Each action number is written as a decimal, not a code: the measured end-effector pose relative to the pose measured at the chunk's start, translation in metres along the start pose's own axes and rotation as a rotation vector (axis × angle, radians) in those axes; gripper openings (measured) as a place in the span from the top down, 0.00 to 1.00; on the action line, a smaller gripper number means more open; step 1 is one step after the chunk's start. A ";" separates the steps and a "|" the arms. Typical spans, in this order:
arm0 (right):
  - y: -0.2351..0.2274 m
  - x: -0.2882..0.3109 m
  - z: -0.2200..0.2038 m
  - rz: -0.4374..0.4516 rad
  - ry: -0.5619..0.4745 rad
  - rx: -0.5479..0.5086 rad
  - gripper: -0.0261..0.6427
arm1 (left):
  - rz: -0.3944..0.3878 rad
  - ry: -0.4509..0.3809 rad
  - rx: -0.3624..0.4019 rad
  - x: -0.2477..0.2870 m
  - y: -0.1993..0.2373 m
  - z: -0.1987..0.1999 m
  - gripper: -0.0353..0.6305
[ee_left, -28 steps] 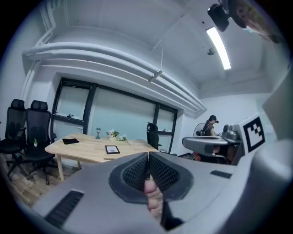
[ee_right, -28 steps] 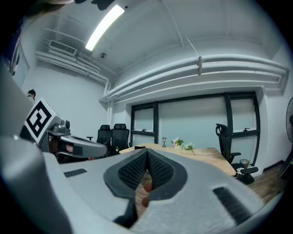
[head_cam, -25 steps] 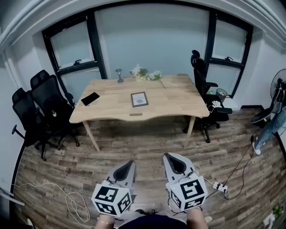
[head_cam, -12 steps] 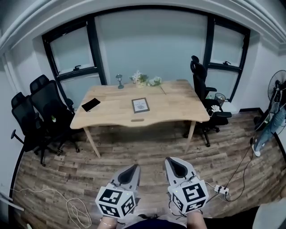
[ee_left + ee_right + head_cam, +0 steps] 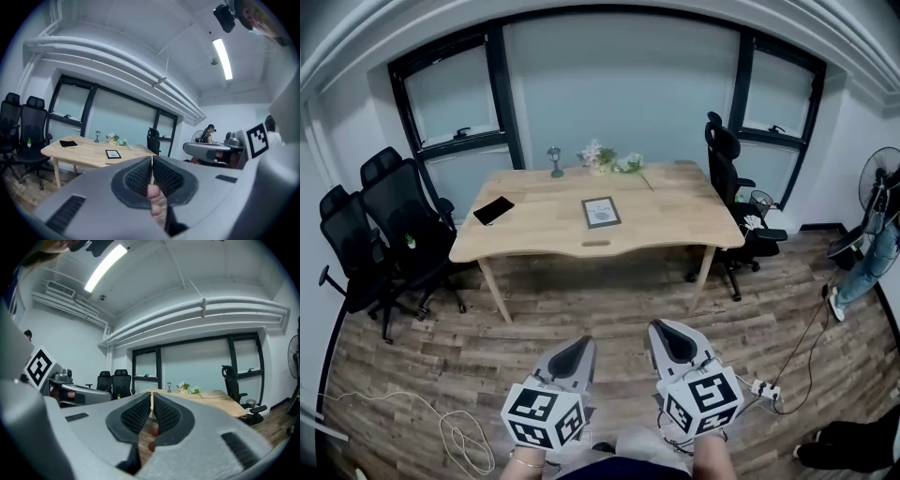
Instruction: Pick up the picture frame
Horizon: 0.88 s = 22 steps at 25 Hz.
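A wooden table stands well ahead. Nearer, the left gripper and right gripper each have jaws pressed together on nothing. The picture frame lies flat mid-table, well apart from both; left of it, perhaps a phone.

Table at centre, standing before the windows. On it, the picture frame lies flat near the middle, a flat device lies toward the left end, and a small lamp and flowers stand along the far edge, behind the frame. Two chairs stand left of the table; one chair stands at its right end. Cable on the floor, near left; power strip, near right. Left gripper and right gripper sit side by side in the foreground, well apart from the table.
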State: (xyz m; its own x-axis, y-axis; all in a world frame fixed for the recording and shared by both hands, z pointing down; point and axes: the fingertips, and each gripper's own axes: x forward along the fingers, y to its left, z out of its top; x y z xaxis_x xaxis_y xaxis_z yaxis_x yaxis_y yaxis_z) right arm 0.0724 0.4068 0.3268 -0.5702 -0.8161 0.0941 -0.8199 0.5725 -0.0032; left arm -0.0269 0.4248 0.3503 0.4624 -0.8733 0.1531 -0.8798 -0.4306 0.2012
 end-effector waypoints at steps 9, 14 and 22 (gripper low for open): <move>0.016 0.018 0.001 0.023 0.007 0.022 0.95 | -0.012 -0.029 -0.037 -0.006 0.018 0.007 0.93; 0.010 0.027 -0.002 0.031 0.016 0.044 0.94 | -0.049 -0.016 -0.043 0.005 0.019 0.009 0.85; -0.012 0.051 -0.011 0.055 0.051 0.059 0.85 | -0.069 0.004 -0.052 0.040 0.023 0.008 0.82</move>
State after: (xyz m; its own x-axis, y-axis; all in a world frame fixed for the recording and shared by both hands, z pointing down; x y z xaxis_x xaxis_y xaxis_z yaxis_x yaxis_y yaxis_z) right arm 0.0542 0.3593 0.3423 -0.6124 -0.7775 0.1432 -0.7898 0.6095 -0.0684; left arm -0.0293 0.3777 0.3530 0.5228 -0.8407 0.1413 -0.8388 -0.4777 0.2611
